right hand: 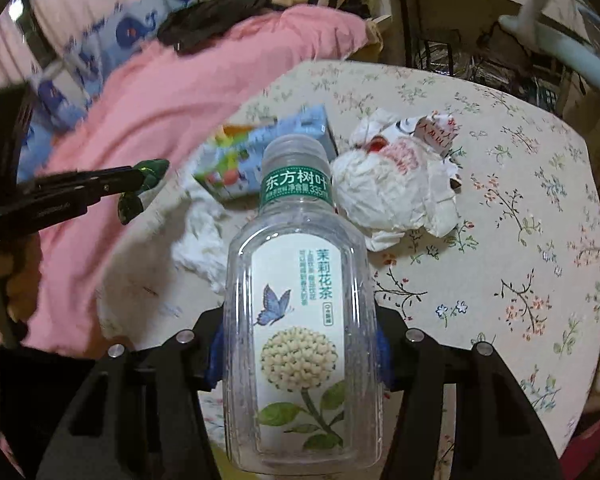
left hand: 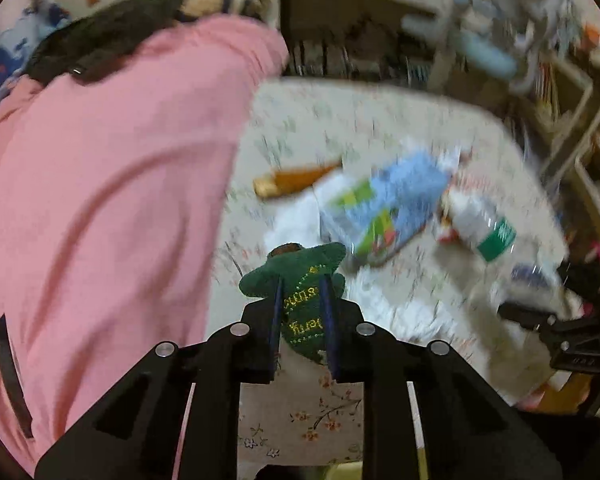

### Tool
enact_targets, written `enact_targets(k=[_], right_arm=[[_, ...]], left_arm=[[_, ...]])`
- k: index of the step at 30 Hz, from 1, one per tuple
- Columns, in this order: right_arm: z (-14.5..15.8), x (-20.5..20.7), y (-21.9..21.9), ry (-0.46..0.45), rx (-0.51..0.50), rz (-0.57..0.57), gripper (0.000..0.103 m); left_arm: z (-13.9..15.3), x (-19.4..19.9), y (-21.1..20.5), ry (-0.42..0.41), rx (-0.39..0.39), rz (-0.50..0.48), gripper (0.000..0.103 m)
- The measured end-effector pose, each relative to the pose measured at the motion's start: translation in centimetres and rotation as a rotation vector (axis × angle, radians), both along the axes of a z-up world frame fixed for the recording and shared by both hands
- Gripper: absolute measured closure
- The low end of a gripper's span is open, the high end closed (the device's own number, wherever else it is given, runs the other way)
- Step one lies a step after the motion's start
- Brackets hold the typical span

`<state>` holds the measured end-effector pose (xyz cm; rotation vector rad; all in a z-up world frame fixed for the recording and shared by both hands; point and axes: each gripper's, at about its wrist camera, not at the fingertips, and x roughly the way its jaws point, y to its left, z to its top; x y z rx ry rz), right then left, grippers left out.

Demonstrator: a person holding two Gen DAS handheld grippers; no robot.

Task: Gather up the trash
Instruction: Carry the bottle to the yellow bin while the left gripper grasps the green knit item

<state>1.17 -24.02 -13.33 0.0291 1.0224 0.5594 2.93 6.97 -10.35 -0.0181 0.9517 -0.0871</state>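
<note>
Left wrist view: blurred; left gripper (left hand: 302, 292) has its fingers pinched on a small green fabric piece with yellow stitched lettering (left hand: 300, 280), held off the table.
Left gripper, seen from right wrist view: same gripper (right hand: 140, 188) comes in from the left edge, green piece (right hand: 150, 176) at its tip, in front of the pink cloth.
Right gripper: (right hand: 300, 344) blue pads clamped on both sides of a clear plastic bottle (right hand: 296, 320); bottle points away from the camera, neck end farthest.
Bottle detail: looks empty, green neck band, white label with butterfly and flower print; whether a cap is on, can't tell.
Table: floral tablecloth (right hand: 520, 240) covers it.
Trash on table: crumpled white paper with red print (right hand: 400, 184) just right of the bottle neck; blue carton (right hand: 260, 152) behind the bottle, tilted; white tissue (right hand: 204, 240) left of the bottle, beside the carton.
Left view extras: orange-brown object (left hand: 296, 178) lies beyond the carton (left hand: 388, 200), too blurred to identify.
Pink cloth: (left hand: 112, 184) large, fills the left side of both views.
</note>
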Motion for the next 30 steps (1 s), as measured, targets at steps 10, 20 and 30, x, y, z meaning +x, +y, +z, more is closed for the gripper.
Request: enact_targets(k=[10,20,30], right_arm=[[2.4,-2.6,-1.9,-0.044,0.254,-0.126,0.048],[1.4,-11.6,-1.1,-0.017,0.326,-0.066,0.048],[-5.6,-17.9,6.2,0.132,0.039,0.17,0.048]], left_arm=[[5.2,-4.9,-1.6,-0.272,-0.105,-0.044,0.086],[5.9,-10.7,-2.1,-0.309,-0.131,-0.042,0.085],[4.8,-13.9,-3.3,-0.296,-0.103,-0.075,0.085]])
